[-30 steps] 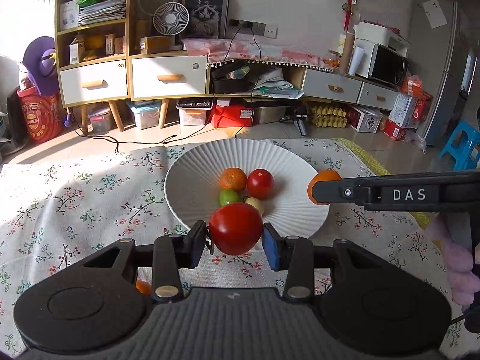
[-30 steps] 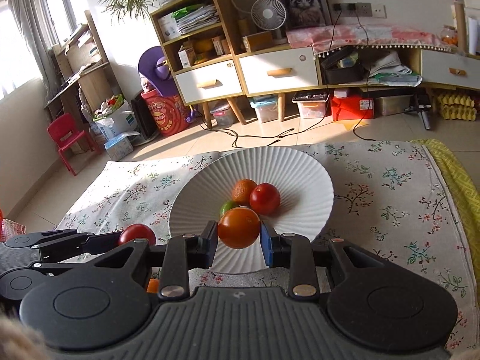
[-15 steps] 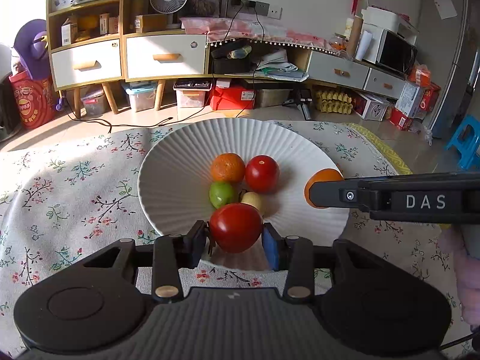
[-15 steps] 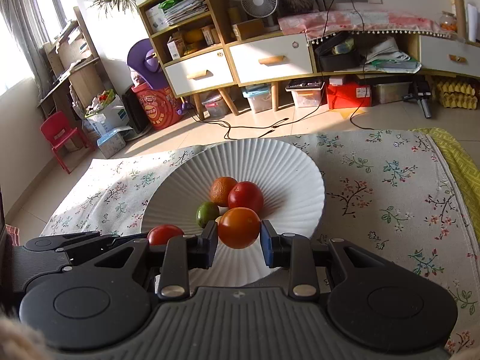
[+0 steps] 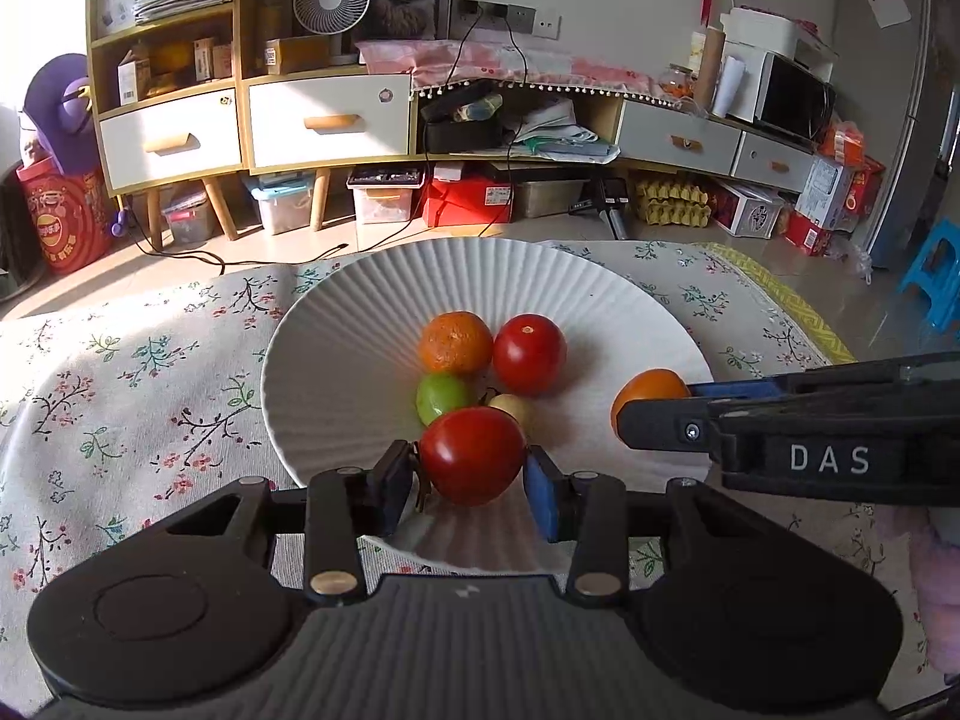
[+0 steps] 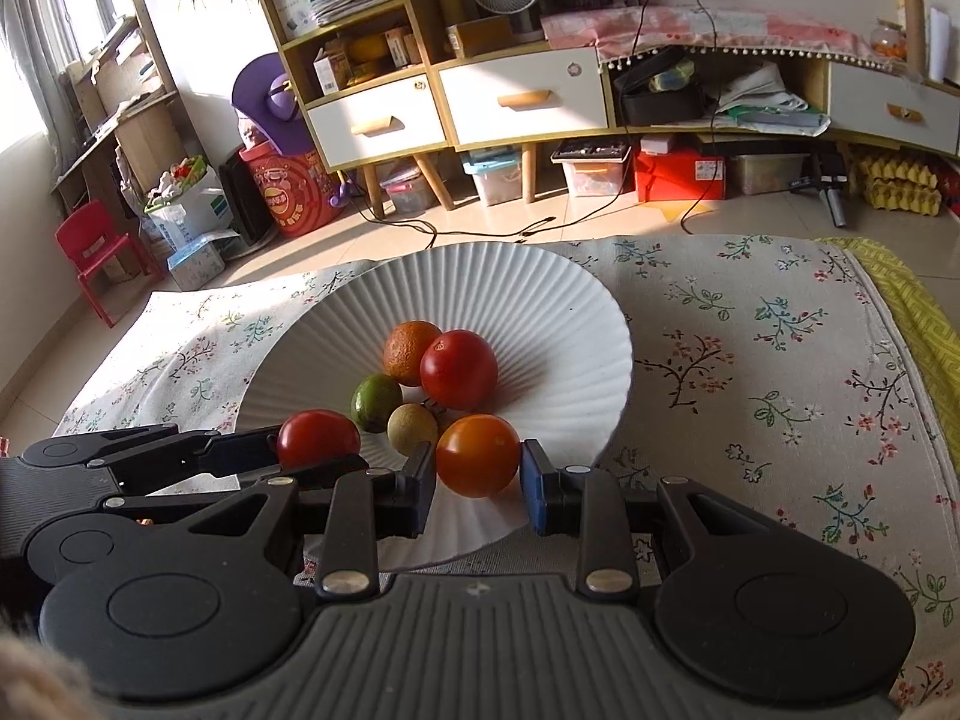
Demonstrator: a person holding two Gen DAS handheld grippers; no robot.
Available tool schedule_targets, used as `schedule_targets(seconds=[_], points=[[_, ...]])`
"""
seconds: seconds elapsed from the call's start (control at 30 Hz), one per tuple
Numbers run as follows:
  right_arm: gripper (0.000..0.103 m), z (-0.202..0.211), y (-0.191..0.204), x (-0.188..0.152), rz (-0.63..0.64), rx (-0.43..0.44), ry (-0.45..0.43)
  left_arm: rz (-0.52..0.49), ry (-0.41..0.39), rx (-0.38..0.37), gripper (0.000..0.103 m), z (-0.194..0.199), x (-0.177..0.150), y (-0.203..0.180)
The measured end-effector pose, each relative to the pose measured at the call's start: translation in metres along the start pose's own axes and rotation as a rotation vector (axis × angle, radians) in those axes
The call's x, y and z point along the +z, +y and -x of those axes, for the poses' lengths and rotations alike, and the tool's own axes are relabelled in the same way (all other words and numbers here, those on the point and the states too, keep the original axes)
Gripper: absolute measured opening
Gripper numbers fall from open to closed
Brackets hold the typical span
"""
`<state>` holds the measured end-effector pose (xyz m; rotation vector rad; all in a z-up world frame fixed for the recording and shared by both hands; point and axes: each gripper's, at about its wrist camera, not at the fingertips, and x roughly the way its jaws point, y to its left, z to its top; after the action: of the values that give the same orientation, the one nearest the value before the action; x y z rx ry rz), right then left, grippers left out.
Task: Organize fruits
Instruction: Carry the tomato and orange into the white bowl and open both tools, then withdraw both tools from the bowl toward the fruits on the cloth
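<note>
Both fruits are at the drop-off step: the left gripper pinches a red tomato and the right gripper pinches an orange tomato, each above the near edge of the white plate. Next, each should probably lower beside the pile of fruit at the plate's centre and spread its fingers gently, so nothing rolls.

fruits in plate, plate on tablecloth
</note>
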<state>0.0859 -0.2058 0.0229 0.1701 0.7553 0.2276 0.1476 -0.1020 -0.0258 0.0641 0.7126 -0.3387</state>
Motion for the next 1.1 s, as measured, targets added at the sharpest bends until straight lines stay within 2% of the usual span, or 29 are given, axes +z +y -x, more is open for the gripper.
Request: schedule_targets(seconds=[0.2, 0.37, 0.43, 0.63, 0.8, 1.1], points=[[0.027, 0.0, 0.0, 0.0, 0.001, 0.002, 0.002, -0.014, -0.008, -0.005, 0.047, 0.0, -0.001, -0.001], [0.033, 0.003, 0.001, 0.002, -0.012, 0.011, -0.001, -0.005, -0.026, -0.016, 0.052, 0.009, -0.002, 0.004], [0.045, 0.007, 0.002, 0.003, -0.015, 0.016, -0.012, -0.006, -0.033, -0.019, 0.056, 0.013, -0.002, 0.007], [0.064, 0.018, 0.006, 0.005, -0.016, 0.025, -0.039, -0.007, -0.051, -0.024, 0.067, 0.03, -0.005, 0.015], [0.072, 0.027, 0.011, 0.006, -0.014, 0.036, -0.059, -0.006, -0.058, -0.025, 0.077, 0.044, -0.01, 0.023], [0.082, 0.034, 0.021, -0.001, 0.012, 0.034, -0.061, 0.003, -0.05, -0.021, 0.088, 0.064, -0.022, 0.036]])
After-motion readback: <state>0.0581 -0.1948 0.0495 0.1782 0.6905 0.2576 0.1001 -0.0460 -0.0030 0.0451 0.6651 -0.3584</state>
